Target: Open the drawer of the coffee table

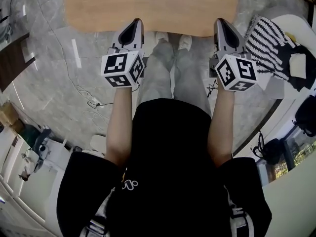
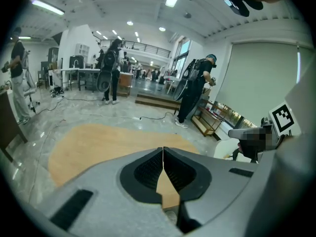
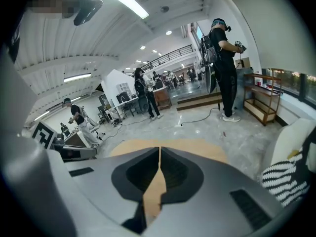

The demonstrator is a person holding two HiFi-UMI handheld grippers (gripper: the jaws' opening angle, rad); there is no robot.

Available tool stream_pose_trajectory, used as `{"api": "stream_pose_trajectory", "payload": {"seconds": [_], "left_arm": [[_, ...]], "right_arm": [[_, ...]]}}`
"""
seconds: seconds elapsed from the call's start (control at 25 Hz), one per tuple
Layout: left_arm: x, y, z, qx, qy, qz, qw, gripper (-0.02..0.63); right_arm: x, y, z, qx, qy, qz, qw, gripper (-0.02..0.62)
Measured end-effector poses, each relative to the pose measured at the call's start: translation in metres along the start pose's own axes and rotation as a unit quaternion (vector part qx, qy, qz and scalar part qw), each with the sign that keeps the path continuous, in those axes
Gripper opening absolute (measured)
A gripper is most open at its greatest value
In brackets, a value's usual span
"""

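One coffee table [image 1: 148, 6], light wood top w/ rounded corners, sits at the top of the head view, just past the person's shoes [image 1: 162, 37]; only the top shows. The drawer is in no view, prob. under the top on a face hidden from above. No handle or lip is visible, so the grip spot can't be settled. It's likely a knob, a pull or the lower edge of the drawer front.

Judgement: a wood drawer is stiff, not fragile and moderate in weight, and it may stick on its runners. Pull straight and level, w/ a hold near the middle so it doesn't rack sideways. A smooth front could slip off hard pads.

Both claws are clenched tight on nothing. The left gripper [image 1: 137, 22] and right gripper [image 1: 220, 21] hang side by side over the person's legs [image 1: 173, 78], tips aimed at the table's near edge and not touching it as far as shows. They'd need to open before taking any pull.

The floor [image 1: 59, 68] is glossy grey stone-look, w/ cables [image 1: 81, 90] trailing at left. At right is a white seat [image 1: 301, 21] w/ a striped cloth [image 1: 266, 46]. The room is a big open hall w/ strip lights [image 3: 123, 1] and other people [image 2: 197, 90] standing well beyond the table.
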State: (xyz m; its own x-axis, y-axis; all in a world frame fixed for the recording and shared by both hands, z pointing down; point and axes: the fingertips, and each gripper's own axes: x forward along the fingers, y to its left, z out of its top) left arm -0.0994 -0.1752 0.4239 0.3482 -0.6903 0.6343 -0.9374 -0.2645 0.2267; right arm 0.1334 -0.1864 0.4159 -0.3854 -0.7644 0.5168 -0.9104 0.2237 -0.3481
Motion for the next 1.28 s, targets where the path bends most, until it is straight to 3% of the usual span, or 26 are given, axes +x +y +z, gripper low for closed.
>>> {"api": "stream_pose_trajectory", "payload": {"seconds": [0.68, 1.28], "left_arm": [[0.04, 0.026, -0.143, -0.016, 0.104, 0.003, 0.9945, 0.011], [0.075, 0.045, -0.26, -0.017, 0.183, -0.003, 0.983, 0.012]], "right_arm": [[0.015, -0.029, -0.149, 0.01, 0.096, -0.008, 0.995, 0.014], [0.023, -0.051, -0.268, -0.013, 0.191, 0.003, 0.981, 0.015]]}}
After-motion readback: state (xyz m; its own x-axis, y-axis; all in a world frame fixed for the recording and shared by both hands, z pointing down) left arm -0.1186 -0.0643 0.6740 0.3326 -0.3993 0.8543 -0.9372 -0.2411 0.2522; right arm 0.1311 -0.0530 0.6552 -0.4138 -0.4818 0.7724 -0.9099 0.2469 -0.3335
